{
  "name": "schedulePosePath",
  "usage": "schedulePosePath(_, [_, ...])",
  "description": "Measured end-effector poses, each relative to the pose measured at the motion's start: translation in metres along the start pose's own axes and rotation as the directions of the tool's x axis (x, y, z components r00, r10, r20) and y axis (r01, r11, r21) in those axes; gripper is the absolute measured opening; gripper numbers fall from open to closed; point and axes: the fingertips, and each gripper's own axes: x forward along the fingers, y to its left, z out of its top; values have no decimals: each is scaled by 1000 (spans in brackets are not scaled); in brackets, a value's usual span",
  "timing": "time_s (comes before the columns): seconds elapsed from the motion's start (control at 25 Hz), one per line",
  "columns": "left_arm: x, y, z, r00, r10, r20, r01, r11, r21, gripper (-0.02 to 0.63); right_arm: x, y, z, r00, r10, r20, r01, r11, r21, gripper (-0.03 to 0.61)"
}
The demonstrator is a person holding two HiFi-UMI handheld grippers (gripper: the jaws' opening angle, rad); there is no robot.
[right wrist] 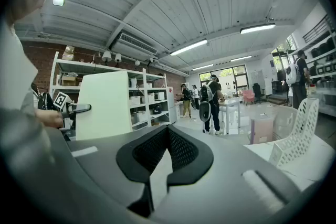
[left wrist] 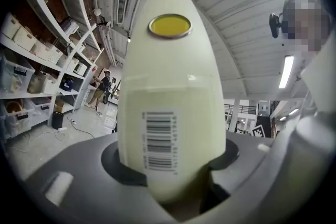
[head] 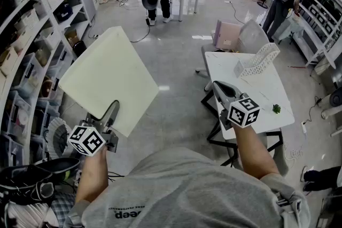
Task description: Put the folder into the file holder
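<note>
A pale cream folder [head: 107,80] hangs in the air over the floor, left of the white table [head: 267,93]. My left gripper [head: 112,110] is shut on its near lower edge. In the left gripper view the folder [left wrist: 170,86] fills the middle, showing a barcode and a yellow snap button, clamped in the left gripper [left wrist: 173,176]. The white perforated file holder [head: 257,60] lies tilted at the table's far end. My right gripper [head: 222,88] is at the table's near left edge, shut and empty. The right gripper view shows the right gripper [right wrist: 168,131], the folder [right wrist: 110,105] and the file holder [right wrist: 299,131].
Storage shelves [head: 32,34] line the left side. A pink box [head: 230,34] and a clear bin [head: 251,34] stand behind the table. A small green thing [head: 276,109] lies near the table's right edge. Several people stand at the far end of the room.
</note>
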Motion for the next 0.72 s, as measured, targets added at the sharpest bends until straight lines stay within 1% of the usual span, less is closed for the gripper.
schedulePosePath(0.12, [5, 2, 0, 1000, -11, 8, 11, 1000, 6, 331, 2, -3, 2, 1000, 2, 1, -2, 1000, -1, 3])
schedulePosePath(0.28, [11, -3, -2, 1000, -4, 2, 4, 1000, 5, 331, 2, -9, 1, 1000, 8, 3, -8, 1000, -7, 3])
schedulePosePath(0.72, [36, -27, -6, 1000, 6, 1, -6, 1000, 19, 331, -5, -37, 10, 999, 39, 14, -39, 999, 3, 4])
